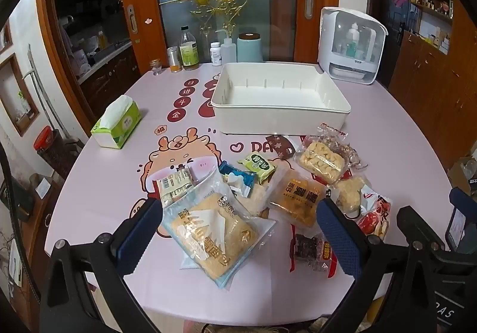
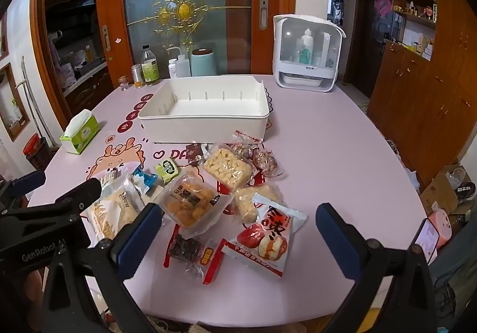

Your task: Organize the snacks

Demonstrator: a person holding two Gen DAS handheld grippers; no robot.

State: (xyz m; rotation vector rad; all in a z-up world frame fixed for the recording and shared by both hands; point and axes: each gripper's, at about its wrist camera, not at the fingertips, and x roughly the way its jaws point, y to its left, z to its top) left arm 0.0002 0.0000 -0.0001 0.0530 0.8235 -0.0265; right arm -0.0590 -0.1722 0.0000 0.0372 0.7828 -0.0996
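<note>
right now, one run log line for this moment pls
stage: start | left tool: open, holding nothing | right tool: open, holding nothing | white bin: empty | snack packets: piled on table before bin

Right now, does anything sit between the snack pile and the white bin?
Nothing visible does. The snack pile lies just in front of the empty white bin, whose top is open; both hand-held grippers hang open above the pile.
</note>
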